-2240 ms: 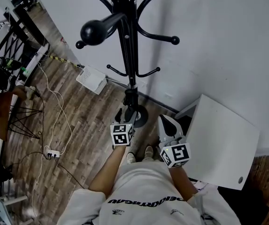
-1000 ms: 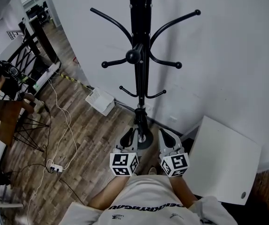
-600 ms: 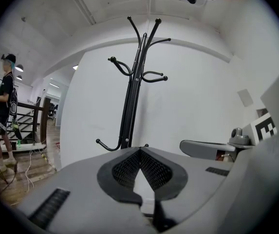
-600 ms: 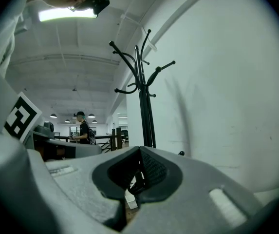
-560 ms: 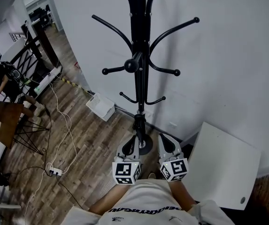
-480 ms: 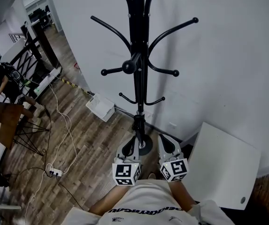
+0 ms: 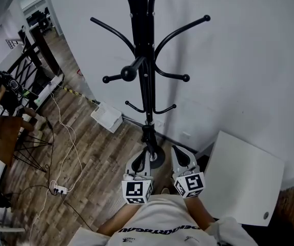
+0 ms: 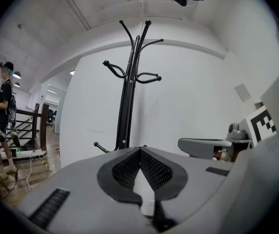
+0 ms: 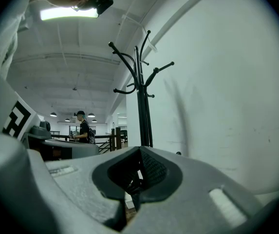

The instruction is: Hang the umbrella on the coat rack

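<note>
The black coat rack [image 7: 145, 70] stands against the white wall, its curved hooks spreading at several heights. A thicker dark bundle [image 7: 148, 134] hangs close along the pole under the lowest hooks; I cannot tell whether it is the umbrella. My left gripper [image 7: 142, 156] is held level just before the round base [image 7: 156, 161], shut and empty. My right gripper [image 7: 179, 155] is beside it to the right, jaws together with nothing in them. The rack [image 8: 128, 89] rises ahead of the left gripper [image 8: 140, 151]. In the right gripper view the rack [image 9: 140, 91] stands past the right gripper [image 9: 139, 150].
A white cabinet top [image 7: 244, 176] is close on the right. A flat white box [image 7: 105, 118] lies on the wooden floor by the wall, and cables run to a power strip [image 7: 59, 189]. A person [image 8: 3, 116] stands by a railing at the left.
The left gripper's jaws have closed. Both grippers stay low in front of the rack's base; the head view has shifted slightly, so the rack sits a little further left.
</note>
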